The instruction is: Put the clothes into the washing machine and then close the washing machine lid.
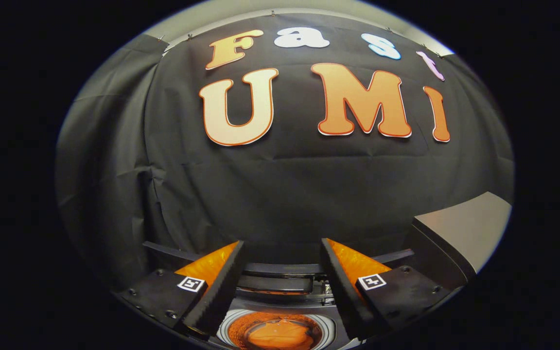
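Note:
My gripper (282,243) is open, and nothing is held between its fingers. Below and between the fingers lies the washing machine's round drum opening (326,326). Orange clothes (276,335) lie inside the drum. Just behind the opening, a dark flat panel (275,283) spans the gap between the fingers; it looks like the lid, and I cannot tell how far it stands up. The fingers hover above the machine and touch neither the clothes nor the panel.
A grey flat-topped block (464,228) with a dark side stands to the right, beyond the right finger. The black cloth wall (280,194) hangs close ahead, behind the machine.

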`<state>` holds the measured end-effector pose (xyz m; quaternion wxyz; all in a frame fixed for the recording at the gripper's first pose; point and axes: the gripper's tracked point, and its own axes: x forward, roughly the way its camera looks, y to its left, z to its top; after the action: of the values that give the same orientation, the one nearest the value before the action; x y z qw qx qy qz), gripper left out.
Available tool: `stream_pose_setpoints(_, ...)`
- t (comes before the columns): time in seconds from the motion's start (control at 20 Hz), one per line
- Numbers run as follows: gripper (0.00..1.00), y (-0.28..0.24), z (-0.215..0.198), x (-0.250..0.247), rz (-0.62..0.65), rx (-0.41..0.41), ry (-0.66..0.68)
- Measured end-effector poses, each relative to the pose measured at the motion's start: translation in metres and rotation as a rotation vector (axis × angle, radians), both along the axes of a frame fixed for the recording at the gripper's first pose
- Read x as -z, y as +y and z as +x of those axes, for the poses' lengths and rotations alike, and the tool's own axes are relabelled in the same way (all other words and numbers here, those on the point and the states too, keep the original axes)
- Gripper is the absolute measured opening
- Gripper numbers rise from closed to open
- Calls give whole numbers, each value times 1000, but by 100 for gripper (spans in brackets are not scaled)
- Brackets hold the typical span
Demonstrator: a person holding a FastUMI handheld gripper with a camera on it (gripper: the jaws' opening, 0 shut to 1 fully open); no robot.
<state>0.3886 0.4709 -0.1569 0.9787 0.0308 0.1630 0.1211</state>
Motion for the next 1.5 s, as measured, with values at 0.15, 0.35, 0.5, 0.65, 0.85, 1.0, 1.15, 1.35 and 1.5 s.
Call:
stream_pose_setpoints(0.15, 99, -1, -19, 5, 6, -13, -1)
stream_pose_setpoints(0.35, 99, -7, -49, 14, 19, -23, 33)
stream_pose_setpoints(0.5, 99, -8, -66, 12, 11, -29, 18)
stream_pose_setpoints(0.65, 100, -14, -72, 7, 2, -29, 0)
stream_pose_setpoints(0.85, 100, -24, -76, 14, 11, -11, 10)
stream_pose_setpoints(1.0, 100, -30, -83, 22, 26, 3, 12)
stream_pose_setpoints(1.15, 100, -32, -91, 16, 16, 2, -13)
stream_pose_setpoints(1.35, 100, -32, -108, -11, 7, -15, -74)
stream_pose_setpoints(1.5, 100, -35, -126, -32, -9, -28, -113)
